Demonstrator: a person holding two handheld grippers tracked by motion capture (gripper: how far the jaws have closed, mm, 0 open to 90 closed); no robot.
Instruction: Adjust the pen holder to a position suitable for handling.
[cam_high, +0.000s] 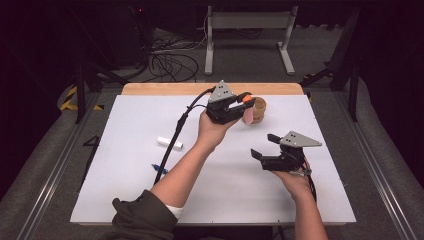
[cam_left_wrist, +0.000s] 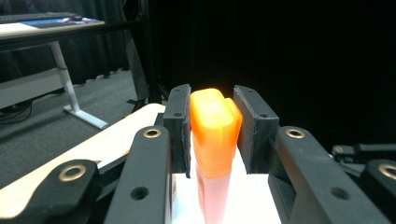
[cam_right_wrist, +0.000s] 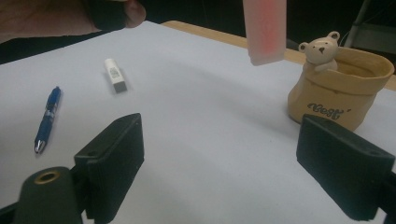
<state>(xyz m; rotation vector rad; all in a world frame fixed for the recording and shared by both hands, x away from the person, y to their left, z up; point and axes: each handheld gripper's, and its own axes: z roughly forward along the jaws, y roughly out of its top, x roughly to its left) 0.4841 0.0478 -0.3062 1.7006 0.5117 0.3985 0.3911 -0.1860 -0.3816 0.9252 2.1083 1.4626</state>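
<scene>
We pinch orange-capped marker (cam_left_wrist: 212, 140) in left gripper (cam_high: 241, 102), hanging just above bear pot (cam_right_wrist: 343, 93). Right gripper (cam_right_wrist: 219, 168) spread, empty. We centre marker over pot mouth, lower upright, then release.

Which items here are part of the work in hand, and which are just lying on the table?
In use:
- orange-capped pink stick, clamped in the left gripper
- tan bear cup, right beside the raised stick

Lying about:
- blue pen
- white eraser
- right gripper, jaws wide apart, nothing between them
</scene>
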